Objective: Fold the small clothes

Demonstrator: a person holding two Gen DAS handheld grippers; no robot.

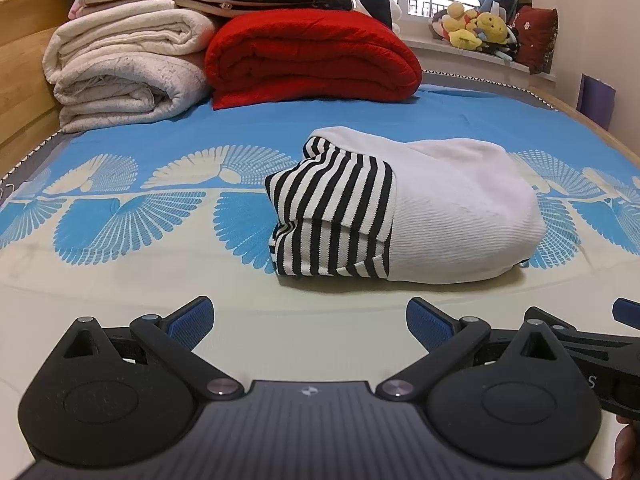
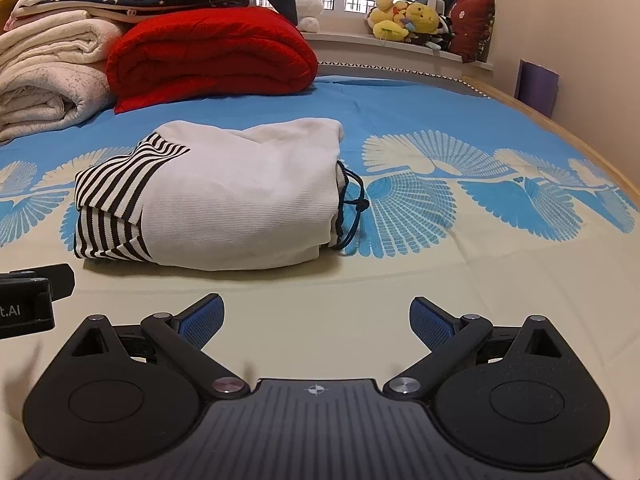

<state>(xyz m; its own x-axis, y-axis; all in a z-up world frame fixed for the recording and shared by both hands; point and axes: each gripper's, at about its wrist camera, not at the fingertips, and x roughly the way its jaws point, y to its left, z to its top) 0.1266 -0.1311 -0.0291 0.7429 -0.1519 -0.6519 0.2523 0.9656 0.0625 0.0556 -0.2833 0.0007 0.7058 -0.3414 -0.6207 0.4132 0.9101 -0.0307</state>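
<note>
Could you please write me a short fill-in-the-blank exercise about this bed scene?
1. The folded white garment has sleeves striped black and ____.
2. Behind the garment lies a rolled quilt coloured ____.
3. The left gripper and the right gripper are both ____, holding nothing.
4. The dark drawstring hangs out of the garment's ____ end in the right wrist view.

Missing words: white; red; open; right
</note>
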